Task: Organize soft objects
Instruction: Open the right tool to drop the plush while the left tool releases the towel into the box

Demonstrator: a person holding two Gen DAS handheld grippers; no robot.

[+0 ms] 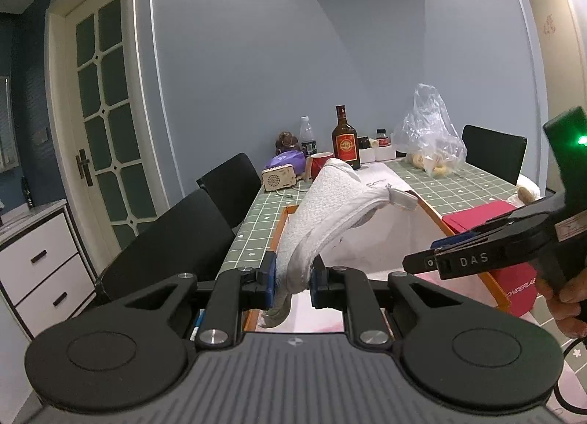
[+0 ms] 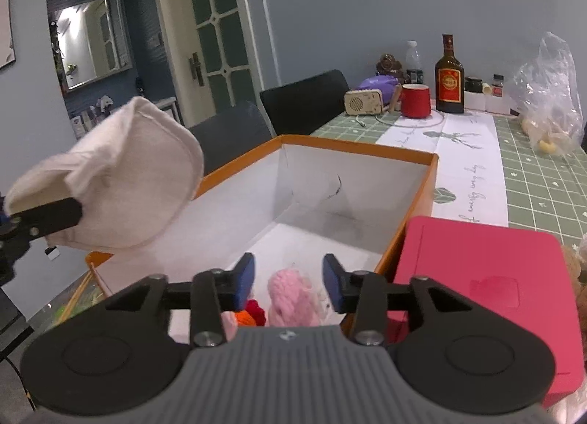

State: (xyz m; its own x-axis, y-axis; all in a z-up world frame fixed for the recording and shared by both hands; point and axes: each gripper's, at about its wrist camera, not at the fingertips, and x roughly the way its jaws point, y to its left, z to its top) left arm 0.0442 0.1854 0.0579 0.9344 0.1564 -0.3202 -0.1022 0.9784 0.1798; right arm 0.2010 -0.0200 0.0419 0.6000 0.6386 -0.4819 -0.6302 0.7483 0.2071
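Observation:
My left gripper (image 1: 292, 281) is shut on a white cloth hat (image 1: 330, 211) and holds it in the air above the left side of an orange-rimmed white box (image 2: 352, 148). The hat also shows at the left of the right wrist view (image 2: 124, 181), with one left finger (image 2: 47, 220) across it. My right gripper (image 2: 288, 282) is open and empty, over the near end of the box. In the box lie a pink knitted toy (image 2: 291, 299) and a red and orange knitted piece (image 2: 251, 314). The right gripper also appears in the left wrist view (image 1: 422, 261), at the right.
A pink lid or box (image 2: 484, 277) lies right of the orange box on the green checked tablecloth (image 2: 543, 181). At the far end stand a brown bottle (image 2: 449, 75), a red mug (image 2: 415, 101), a small radio (image 2: 363, 102) and a plastic bag (image 2: 546, 93). Black chairs (image 2: 304, 104) stand at the left.

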